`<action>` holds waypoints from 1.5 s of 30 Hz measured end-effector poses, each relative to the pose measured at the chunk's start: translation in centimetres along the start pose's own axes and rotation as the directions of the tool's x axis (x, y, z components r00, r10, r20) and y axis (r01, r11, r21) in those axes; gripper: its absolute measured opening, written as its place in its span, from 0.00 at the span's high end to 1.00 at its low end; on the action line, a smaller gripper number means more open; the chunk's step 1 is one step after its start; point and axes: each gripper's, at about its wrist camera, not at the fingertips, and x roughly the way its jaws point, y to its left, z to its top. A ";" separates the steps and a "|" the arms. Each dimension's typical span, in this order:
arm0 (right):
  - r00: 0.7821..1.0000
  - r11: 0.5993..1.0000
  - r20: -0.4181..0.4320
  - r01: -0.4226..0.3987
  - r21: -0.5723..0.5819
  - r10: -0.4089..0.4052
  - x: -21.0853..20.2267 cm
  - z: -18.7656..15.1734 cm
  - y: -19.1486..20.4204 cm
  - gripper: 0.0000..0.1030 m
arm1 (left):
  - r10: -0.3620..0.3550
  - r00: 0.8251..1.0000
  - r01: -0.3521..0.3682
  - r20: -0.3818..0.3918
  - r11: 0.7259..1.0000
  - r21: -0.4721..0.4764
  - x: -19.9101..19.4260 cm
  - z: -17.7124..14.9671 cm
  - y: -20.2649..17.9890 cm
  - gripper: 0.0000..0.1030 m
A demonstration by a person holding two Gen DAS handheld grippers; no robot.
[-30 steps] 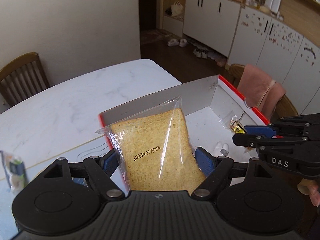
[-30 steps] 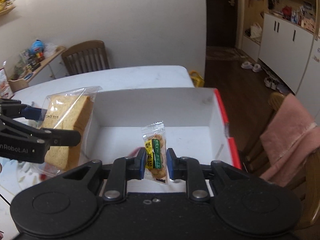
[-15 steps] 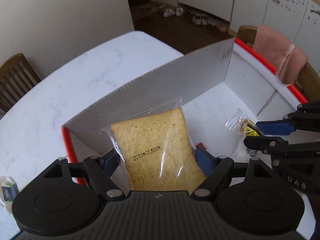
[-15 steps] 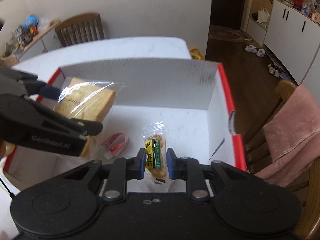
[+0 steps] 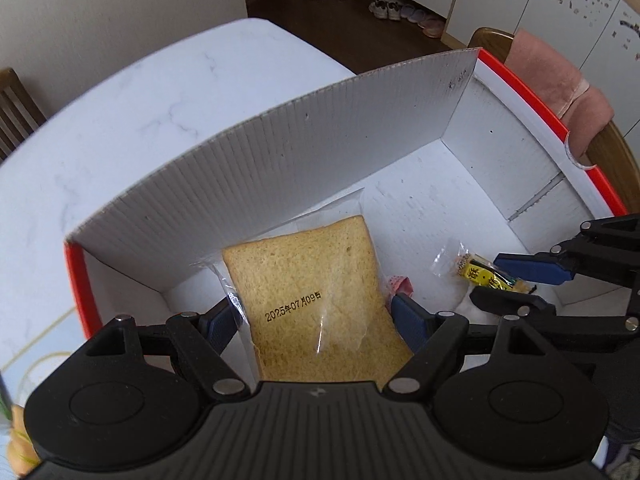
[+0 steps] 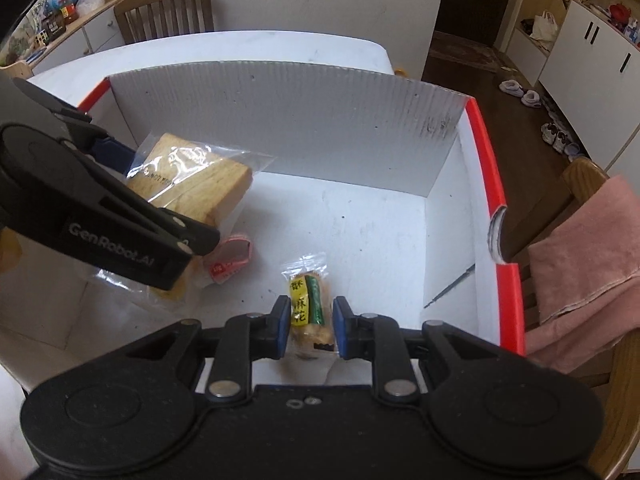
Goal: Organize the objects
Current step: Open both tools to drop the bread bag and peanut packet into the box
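My left gripper (image 5: 310, 322) is shut on a bagged slice of bread (image 5: 316, 296) and holds it inside the white box with red rims (image 5: 280, 152), near its left side. The bread (image 6: 192, 184) and left gripper (image 6: 156, 204) also show in the right wrist view. My right gripper (image 6: 308, 322) is shut on a small yellow and green snack packet (image 6: 306, 300), low inside the box (image 6: 320, 120) near its front. In the left wrist view that packet (image 5: 480, 274) sits between the right gripper's fingers (image 5: 532, 272).
A small pink packet (image 6: 228, 258) lies on the box floor between the two grippers. The box stands on a white marble table (image 5: 140, 108). A chair with a pink cloth (image 6: 580, 248) stands right of the box. A wooden chair (image 6: 164, 10) stands behind the table.
Both grippers have moved forward and down into the box, each still holding its item. The bread is now lower, near the box floor.
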 end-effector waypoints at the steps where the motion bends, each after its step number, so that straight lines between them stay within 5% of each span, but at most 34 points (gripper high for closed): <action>1: 1.000 1.000 0.000 0.000 -0.001 0.000 0.0 0.0 0.0 0.79 | -0.007 1.000 0.007 -0.002 1.000 -0.002 0.1 0.0 0.0 0.20; 12: 1.000 1.000 0.026 -0.007 -0.019 0.008 -0.6 -0.1 -0.3 0.66 | -0.021 1.000 0.021 0.022 1.000 0.017 -0.2 -0.7 -0.7 0.19; 24: 0.994 1.000 0.104 -0.017 -0.007 0.018 -4.2 -0.7 -0.2 0.62 | -0.036 0.992 0.037 0.117 0.999 -0.007 -4.1 -2.0 -0.3 0.17; 38: 0.979 0.998 0.199 -0.054 0.040 0.045 -9.2 -1.1 2.3 0.58 | -0.022 0.961 0.028 0.276 1.000 -0.015 -11.2 -5.5 1.7 0.17; 41: 0.975 0.997 0.219 -0.059 0.044 0.049 -10.3 -1.1 3.5 0.41 | -0.026 0.954 0.031 0.299 0.999 -0.012 -12.7 -6.6 2.5 0.17; 45: 0.969 0.998 0.240 -0.061 0.028 0.052 -11.4 -1.0 5.5 0.39 | -0.032 0.945 0.043 0.326 0.999 -0.027 -14.4 -8.5 4.3 0.17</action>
